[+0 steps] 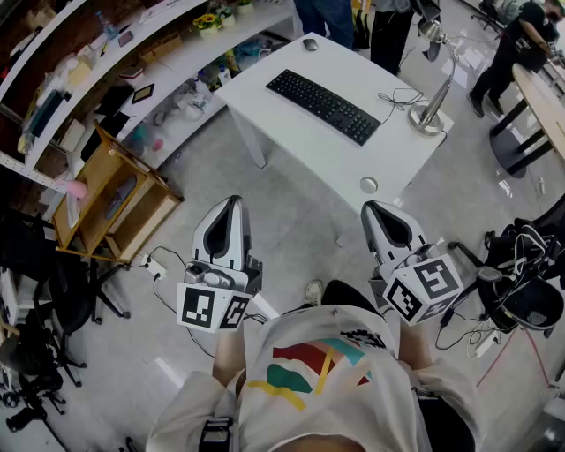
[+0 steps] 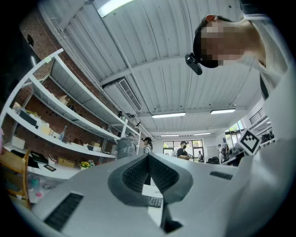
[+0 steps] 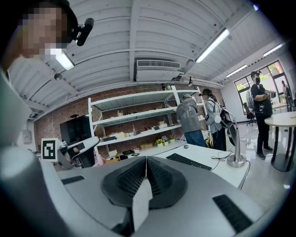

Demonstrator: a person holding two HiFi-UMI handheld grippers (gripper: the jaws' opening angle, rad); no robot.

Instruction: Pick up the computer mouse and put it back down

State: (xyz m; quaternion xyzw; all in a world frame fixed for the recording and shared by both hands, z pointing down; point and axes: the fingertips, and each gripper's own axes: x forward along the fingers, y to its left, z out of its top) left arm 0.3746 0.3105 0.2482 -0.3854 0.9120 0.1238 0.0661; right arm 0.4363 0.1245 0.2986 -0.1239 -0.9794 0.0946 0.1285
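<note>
The dark computer mouse [image 1: 310,44] lies at the far end of the white table [image 1: 291,132], beyond a black keyboard [image 1: 322,106]. In the right gripper view the mouse [image 3: 186,146] is a small dark shape past the keyboard [image 3: 187,161]. Both grippers are held close to my body, well short of the table. My left gripper [image 1: 231,203] is shut with nothing in it; its ribbed pads [image 2: 138,173] meet in a line. My right gripper [image 1: 372,209] is likewise shut and empty, pads [image 3: 157,173] pressed together, and it points toward the table.
A desk lamp [image 1: 430,113] with cables stands on the table's right corner, and a small round disc [image 1: 368,184] lies near its front edge. A wooden cart [image 1: 115,199] and wall shelves [image 1: 106,53] are at left. People [image 1: 388,22] stand beyond the table. A black chair [image 1: 530,300] is at right.
</note>
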